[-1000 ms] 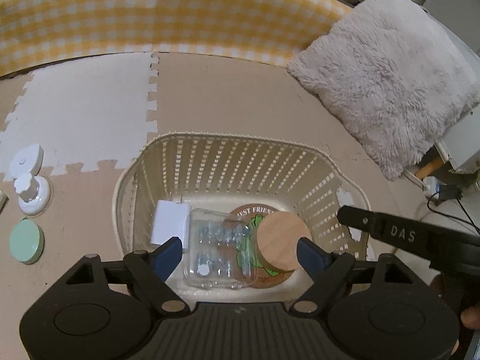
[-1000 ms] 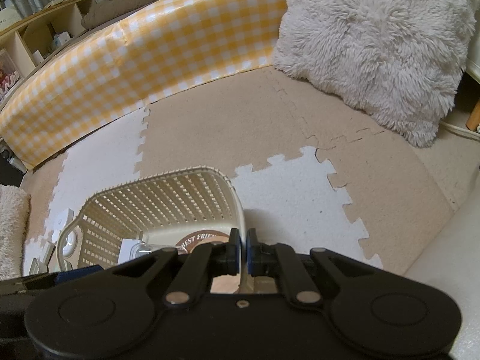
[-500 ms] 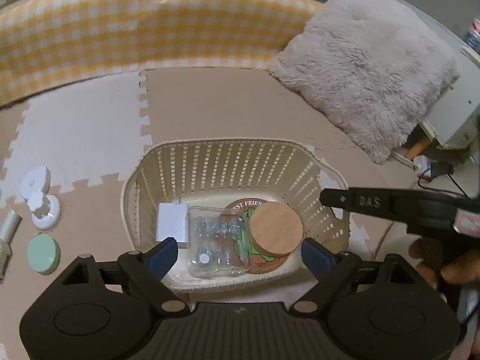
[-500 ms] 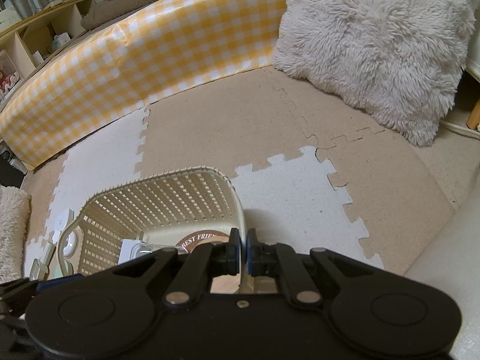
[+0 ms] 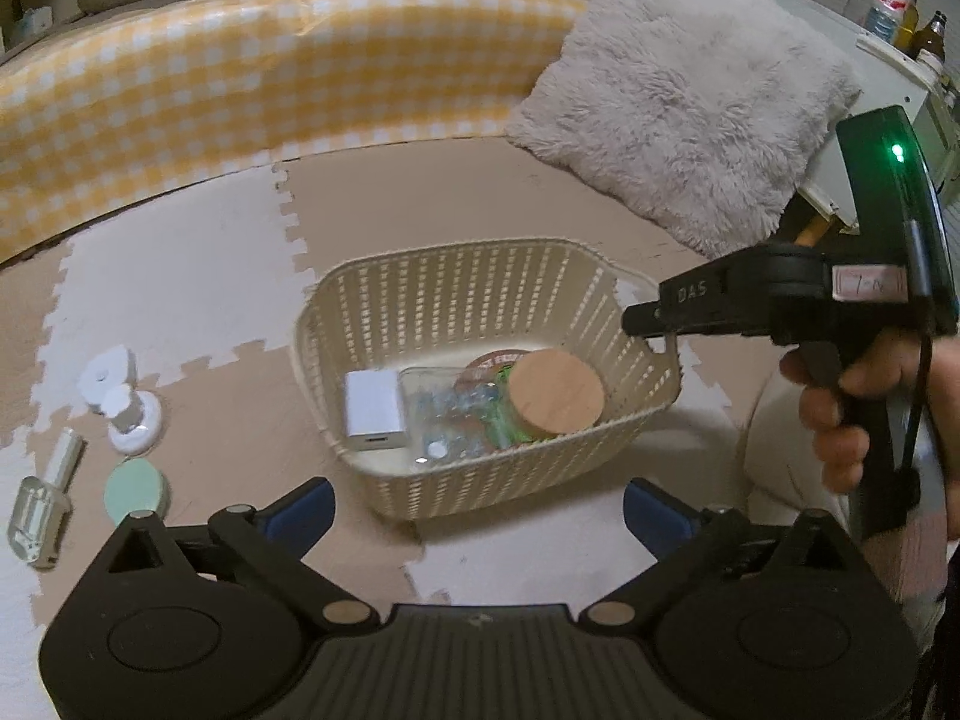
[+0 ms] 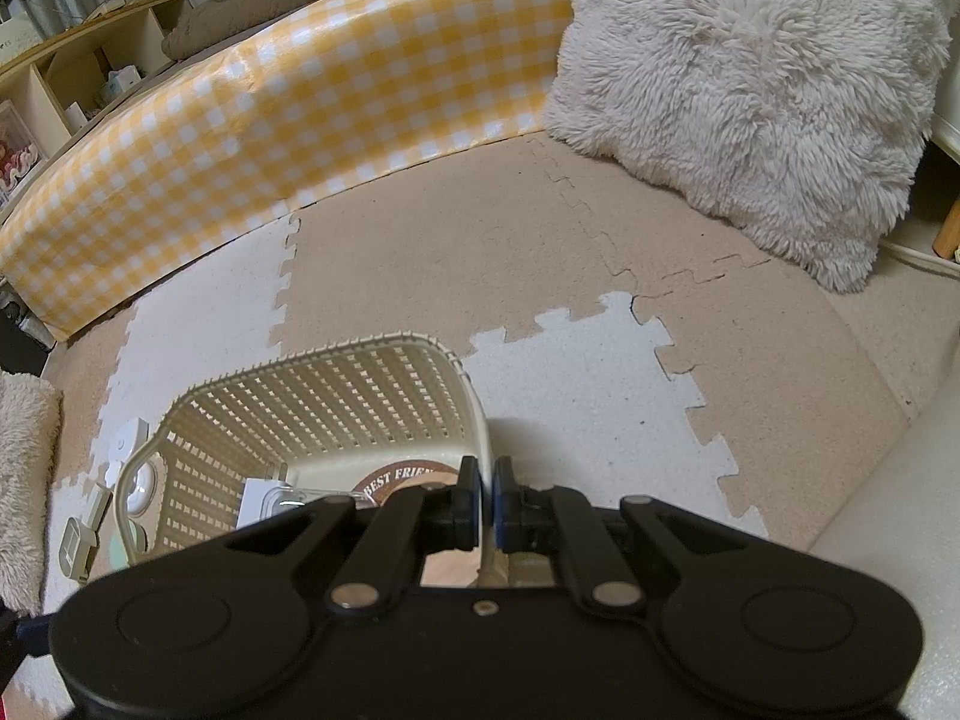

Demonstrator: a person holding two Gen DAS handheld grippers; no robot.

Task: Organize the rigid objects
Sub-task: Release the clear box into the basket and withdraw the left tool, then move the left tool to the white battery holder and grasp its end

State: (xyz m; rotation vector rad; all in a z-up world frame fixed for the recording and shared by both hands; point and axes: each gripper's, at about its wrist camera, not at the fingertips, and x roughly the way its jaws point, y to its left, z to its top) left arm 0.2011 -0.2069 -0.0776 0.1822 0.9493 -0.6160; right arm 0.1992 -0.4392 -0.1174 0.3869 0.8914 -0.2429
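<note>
A cream slatted basket [image 5: 480, 258] stands on the foam floor mat. In it lie a white box [image 5: 372, 411], a clear plastic case [image 5: 444, 414] and a jar with a wooden lid [image 5: 558, 393], on a printed round coaster. My left gripper [image 5: 477, 510] hovers just short of the basket's near wall, its jaws opening with nothing between them. My right gripper [image 6: 487, 480] is shut on the basket's right rim [image 6: 474, 420]. It also shows in the left wrist view as a black tool [image 5: 750, 300] held by a hand [image 5: 840, 414].
Left of the basket on the mat lie white round pieces [image 5: 111, 369], a white pump top [image 5: 135, 417], a green round lid [image 5: 137, 489] and a clear glass bottle [image 5: 42, 510]. A fluffy pillow [image 5: 690, 108] and a yellow checked bolster [image 5: 240, 72] bound the far side.
The left gripper has drawn back and up from over the clear case, and its jaws have spread wider. The case stays in the basket. The right gripper has not moved.
</note>
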